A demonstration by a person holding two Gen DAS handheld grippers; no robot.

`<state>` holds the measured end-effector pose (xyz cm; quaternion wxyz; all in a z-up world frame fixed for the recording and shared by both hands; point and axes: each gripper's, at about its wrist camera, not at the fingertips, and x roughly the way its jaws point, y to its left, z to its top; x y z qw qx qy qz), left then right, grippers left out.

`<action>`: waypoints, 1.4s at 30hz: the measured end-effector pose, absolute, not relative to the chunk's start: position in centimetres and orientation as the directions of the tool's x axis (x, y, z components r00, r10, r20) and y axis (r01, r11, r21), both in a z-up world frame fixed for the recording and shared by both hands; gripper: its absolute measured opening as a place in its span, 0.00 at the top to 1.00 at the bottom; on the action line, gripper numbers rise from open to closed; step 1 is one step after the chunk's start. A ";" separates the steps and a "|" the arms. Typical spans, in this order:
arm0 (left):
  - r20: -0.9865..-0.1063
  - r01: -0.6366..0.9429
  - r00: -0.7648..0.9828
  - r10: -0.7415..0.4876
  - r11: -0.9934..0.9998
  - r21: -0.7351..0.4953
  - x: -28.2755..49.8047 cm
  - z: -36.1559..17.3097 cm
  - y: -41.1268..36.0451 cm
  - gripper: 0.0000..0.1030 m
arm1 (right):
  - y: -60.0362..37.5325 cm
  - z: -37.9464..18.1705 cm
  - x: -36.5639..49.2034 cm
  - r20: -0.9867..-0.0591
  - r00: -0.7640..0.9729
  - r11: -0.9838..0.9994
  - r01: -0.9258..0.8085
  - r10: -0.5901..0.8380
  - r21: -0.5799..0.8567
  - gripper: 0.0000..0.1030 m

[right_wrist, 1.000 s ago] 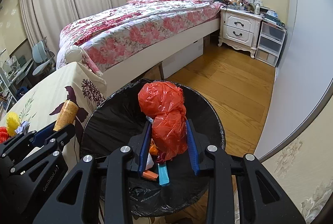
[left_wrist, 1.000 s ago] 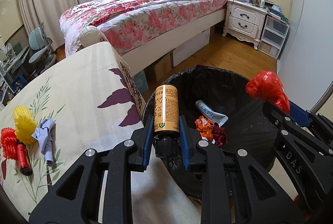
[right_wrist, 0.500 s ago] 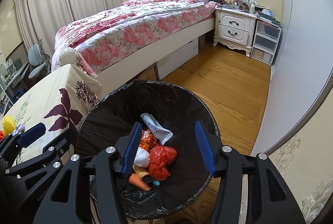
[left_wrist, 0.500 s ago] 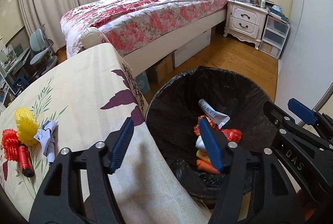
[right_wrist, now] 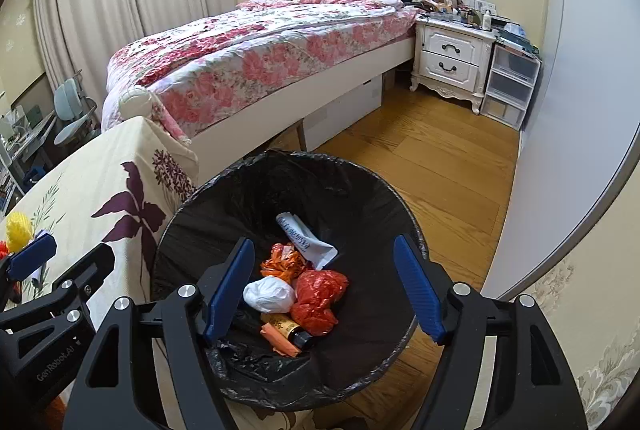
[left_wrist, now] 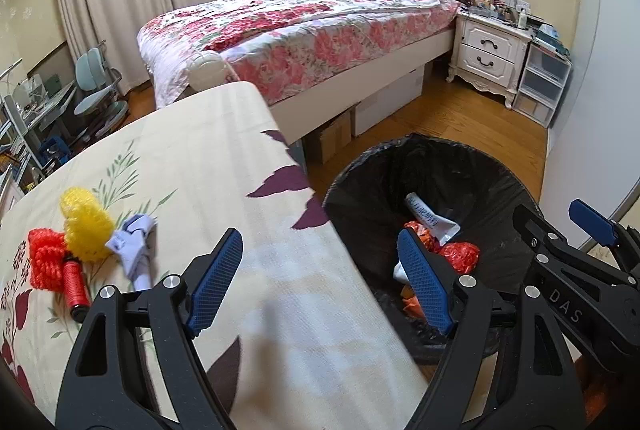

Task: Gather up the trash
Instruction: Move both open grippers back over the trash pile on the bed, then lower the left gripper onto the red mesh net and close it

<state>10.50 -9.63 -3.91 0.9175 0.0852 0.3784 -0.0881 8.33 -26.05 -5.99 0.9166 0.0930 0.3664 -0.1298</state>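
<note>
— Both drops done?

— Yes. My left jaws [left_wrist: 320, 278] and right jaws [right_wrist: 324, 286] have just been opening and stand released, nothing between them. The bottle [right_wrist: 286, 328] and red bag [right_wrist: 318, 296] lie in the bin [right_wrist: 192, 198], lower centre.

— Next?

— I'd swing left to the worktop [left_wrist: 224, 158], where the yellow net [left_wrist: 84, 224], red roll [left_wrist: 75, 282] and tissue [left_wrist: 134, 244] wait at lower left; approach wide, close gently.

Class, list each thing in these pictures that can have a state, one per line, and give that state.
Left tongs: open, empty, jaws just opened.
Right tongs: open, empty, jaws just opened.
Trash bin: lined, partly filled.
Red bag: inside the bin.
Bottle: lying inside the bin.
Nightstand drawers: closed.
</note>
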 end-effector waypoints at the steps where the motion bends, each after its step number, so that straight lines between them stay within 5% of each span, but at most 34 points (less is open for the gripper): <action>1: -0.710 0.220 0.698 -0.092 0.971 0.090 10.4 -3.8 -9.2 0.24 | -25.7 -5.9 8.2 -0.695 0.700 0.951 0.300 -0.166 0.075 0.32; 42: -0.729 -0.165 0.669 0.147 0.985 0.048 10.0 -3.0 12.2 0.22 | -8.7 -4.2 10.4 -0.697 0.713 0.997 -0.055 0.072 0.046 0.31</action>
